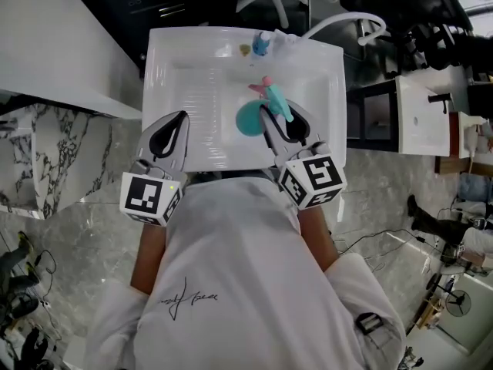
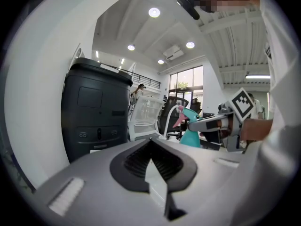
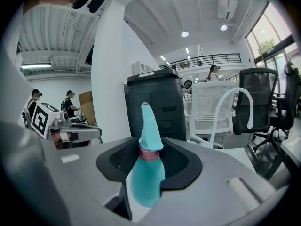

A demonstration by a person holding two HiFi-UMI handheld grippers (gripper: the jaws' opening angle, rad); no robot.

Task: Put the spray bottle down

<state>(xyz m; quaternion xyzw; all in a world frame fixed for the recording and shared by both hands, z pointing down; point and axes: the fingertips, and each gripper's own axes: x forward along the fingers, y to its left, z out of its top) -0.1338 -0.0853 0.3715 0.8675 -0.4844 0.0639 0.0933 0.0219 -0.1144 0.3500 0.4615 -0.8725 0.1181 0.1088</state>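
My right tongs [image 1: 279, 112] clamp the spray bottle [image 1: 248, 119] by its neck over the sink [image 1: 327, 68]; I haven't set it down. Left tongs [image 1: 181, 119] closed, empty.

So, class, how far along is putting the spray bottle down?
Done: the spray bottle is already gripped, but nothing is set down yet. In hand: the right tongs are clamped on its neck, holding it over the white sink. The left tongs are shut and empty. Left: lower the bottle onto a surface, open the tongs, draw back.
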